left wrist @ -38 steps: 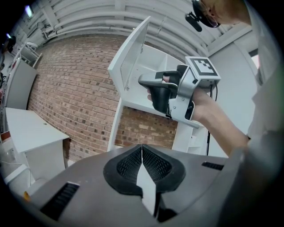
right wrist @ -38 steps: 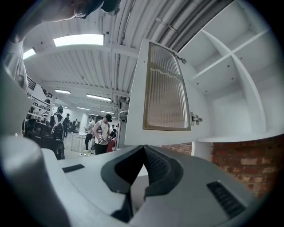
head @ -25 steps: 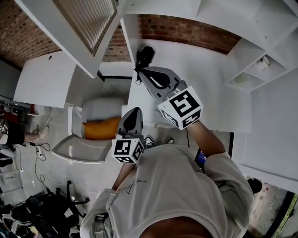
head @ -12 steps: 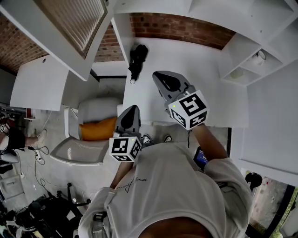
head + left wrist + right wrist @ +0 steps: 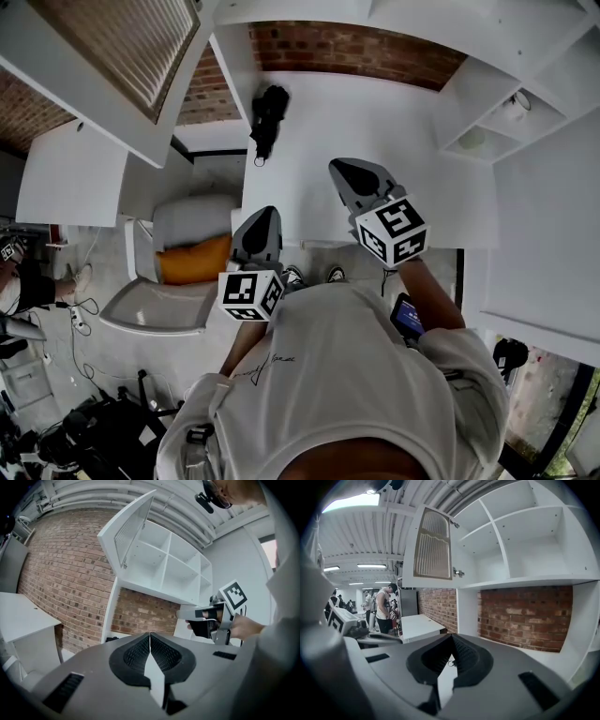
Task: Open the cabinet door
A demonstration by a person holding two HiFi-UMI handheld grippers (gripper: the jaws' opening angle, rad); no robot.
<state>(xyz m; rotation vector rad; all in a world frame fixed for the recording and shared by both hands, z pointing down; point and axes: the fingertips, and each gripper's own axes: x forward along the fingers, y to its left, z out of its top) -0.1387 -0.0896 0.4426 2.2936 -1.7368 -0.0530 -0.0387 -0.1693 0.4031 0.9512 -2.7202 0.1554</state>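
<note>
The left gripper (image 5: 150, 637) is clenched on nothing, its jaws pressed together, held low and just right of the cabinet door (image 5: 122, 52). That door is white-framed with a ribbed pane. It stands swung wide open from the left side of the wall cabinet (image 5: 511, 541). Below the door and a little further right, a black object (image 5: 267, 112) lies on the white counter (image 5: 422, 141). Further right of the door, the right gripper (image 5: 451, 639) hangs over the counter, jaws likewise closed and empty, well apart from the door.
</note>
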